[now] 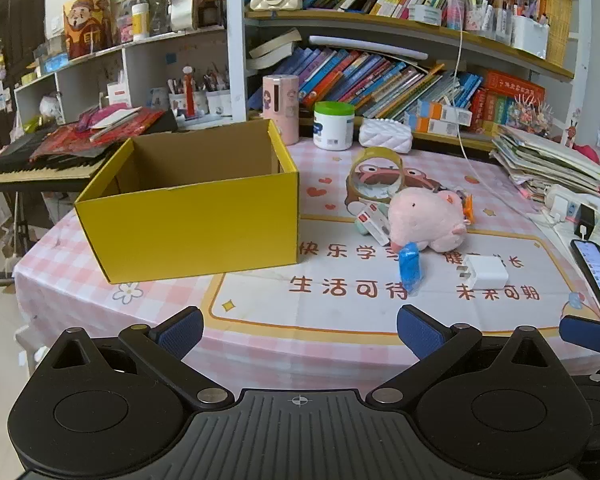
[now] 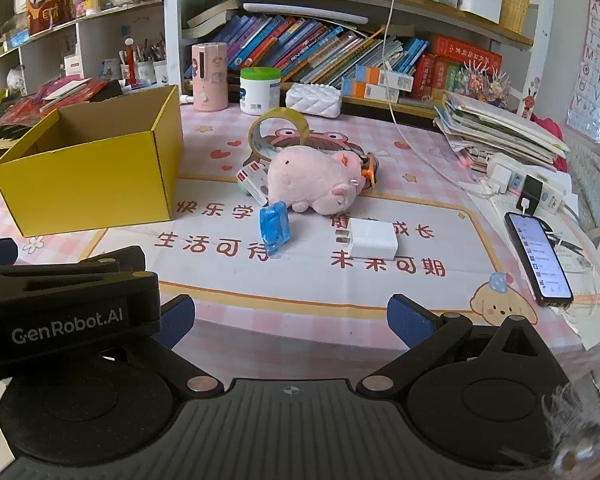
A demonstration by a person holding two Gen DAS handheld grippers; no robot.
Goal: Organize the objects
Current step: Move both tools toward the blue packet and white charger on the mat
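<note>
box: a yellow cardboard box (image 1: 192, 220) stands open-topped on the left part of the table, nothing visible inside it from either view.
plush: a pink plush (image 1: 428, 220) lies right of the box, near the table's middle, apart from the box.
tape: a clear tape roll (image 1: 376, 176) stands on edge just behind the plush, on the far side.
small carton: a white-and-red carton (image 1: 372, 222) lies against the plush's left side (touching it, as far as can be told).
blue packet: a blue packet (image 1: 411, 268) lies just in front of the plush, toward the grippers.
charger: a white charger (image 1: 486, 272) lies right of the blue packet, prongs pointing left, apart from it.
orange item: something orange (image 1: 468, 208) pokes out behind the plush's right side; too hidden to name.
left gripper: the left gripper (image 1: 300, 330) hangs over the near table edge with jaws spread wide, nothing between them.
right gripper: the right gripper (image 2: 292, 318) sits beside it (to its right), jaws likewise wide apart and holding nothing.
table: the table (image 1: 340, 340) wears a pink checked cloth with a printed mat.
phone: a lit phone (image 2: 538, 258) lies at the right edge.
jar: a white jar (image 1: 334, 126) with a green lid stands at the back, near the bookshelf (image 1: 380, 72).
</note>
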